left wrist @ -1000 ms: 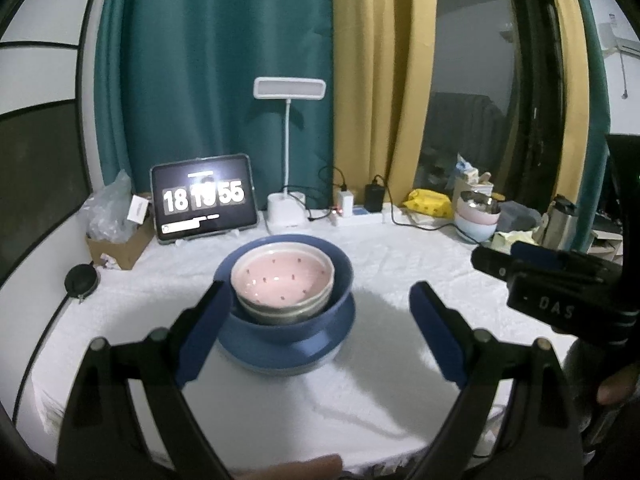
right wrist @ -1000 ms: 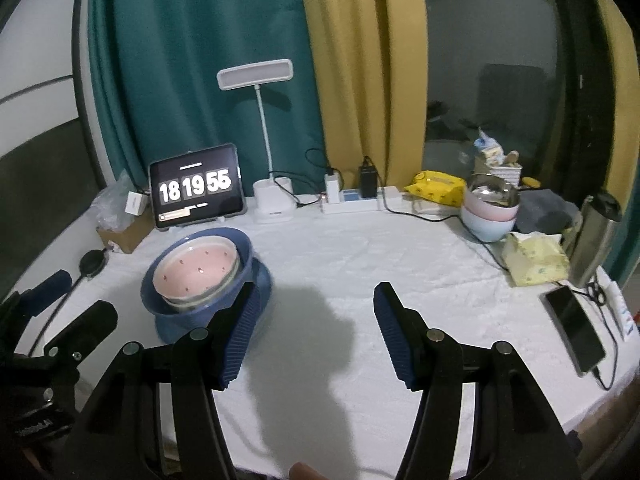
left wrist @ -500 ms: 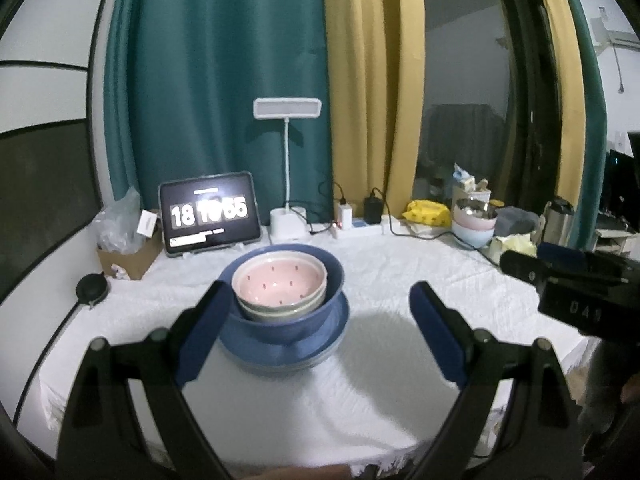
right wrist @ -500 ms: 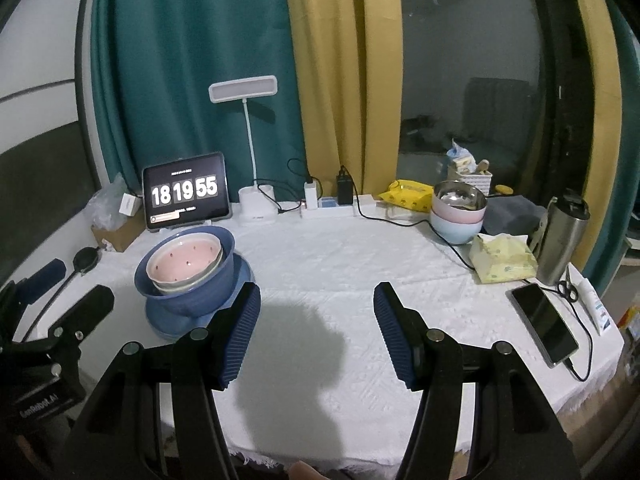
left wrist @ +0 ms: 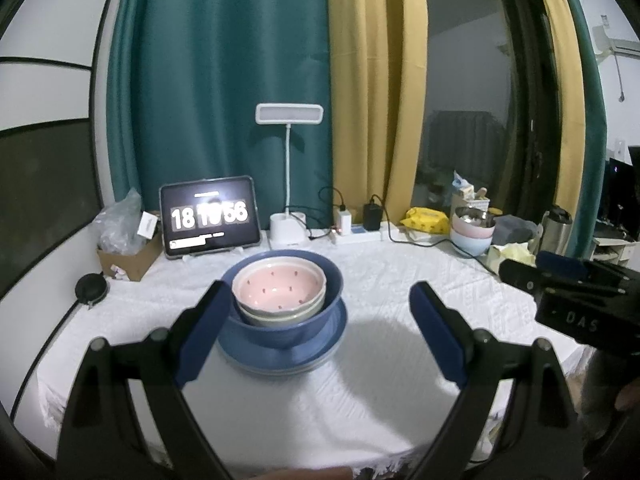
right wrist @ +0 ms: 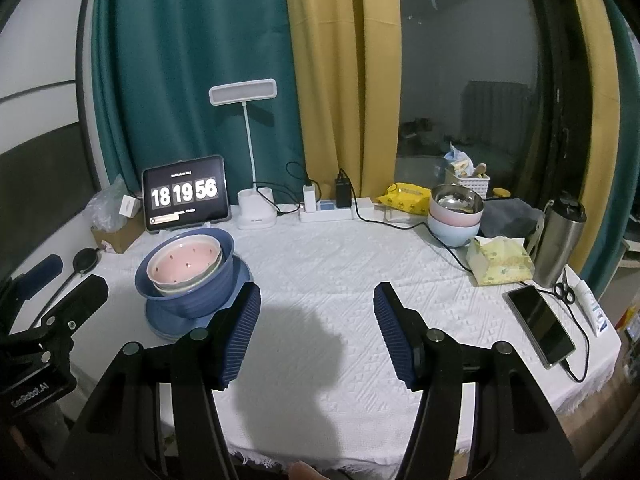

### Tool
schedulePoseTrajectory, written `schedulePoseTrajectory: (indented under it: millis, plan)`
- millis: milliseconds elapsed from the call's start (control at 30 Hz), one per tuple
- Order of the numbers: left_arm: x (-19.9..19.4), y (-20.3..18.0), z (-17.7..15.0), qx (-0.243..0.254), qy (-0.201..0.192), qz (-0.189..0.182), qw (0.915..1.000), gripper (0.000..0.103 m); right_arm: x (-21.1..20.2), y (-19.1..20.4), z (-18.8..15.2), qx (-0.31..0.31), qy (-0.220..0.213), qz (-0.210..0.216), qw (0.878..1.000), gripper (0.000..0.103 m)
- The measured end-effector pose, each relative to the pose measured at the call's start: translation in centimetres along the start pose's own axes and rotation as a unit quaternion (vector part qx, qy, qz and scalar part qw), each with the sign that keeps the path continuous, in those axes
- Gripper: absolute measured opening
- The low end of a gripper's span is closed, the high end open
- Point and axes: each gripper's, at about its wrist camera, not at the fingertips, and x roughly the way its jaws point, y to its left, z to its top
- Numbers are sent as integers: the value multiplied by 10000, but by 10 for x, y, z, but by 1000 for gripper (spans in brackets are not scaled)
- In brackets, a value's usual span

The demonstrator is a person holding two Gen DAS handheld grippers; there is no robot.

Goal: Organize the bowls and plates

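Observation:
A pink spotted bowl (left wrist: pixel 280 286) sits nested in a pale bowl, inside a big blue bowl (left wrist: pixel 298 320), on a stack of blue plates (left wrist: pixel 280 354) on the white tablecloth. The same stack shows in the right wrist view (right wrist: pixel 188 276). My left gripper (left wrist: pixel 320 332) is open and empty, held back above the table's near edge, facing the stack. My right gripper (right wrist: pixel 316 332) is open and empty, to the right of the stack. Each gripper's body shows at the edge of the other's view.
A tablet clock (right wrist: pixel 186 200), a desk lamp (right wrist: pixel 252 184), a power strip (right wrist: pixel 332 210) and a cardboard box (left wrist: pixel 124 256) line the back. Stacked pastel bowls with a metal bowl (right wrist: pixel 456 216), a tissue pack (right wrist: pixel 500 266), a flask (right wrist: pixel 558 240) and a phone (right wrist: pixel 540 326) lie right.
Both grippers have drawn back and risen from the stack, so the table looks farther away. The bowls and plates have not moved. Both stay open.

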Motion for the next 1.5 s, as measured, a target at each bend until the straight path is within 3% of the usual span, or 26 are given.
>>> schedulePoseTrajectory:
  millis: [1500]
  plan:
    - [-9, -4, 7, -78, -213, 110, 9997, 91, -1, 5, 8, -42, -48, -16, 10000, 62]
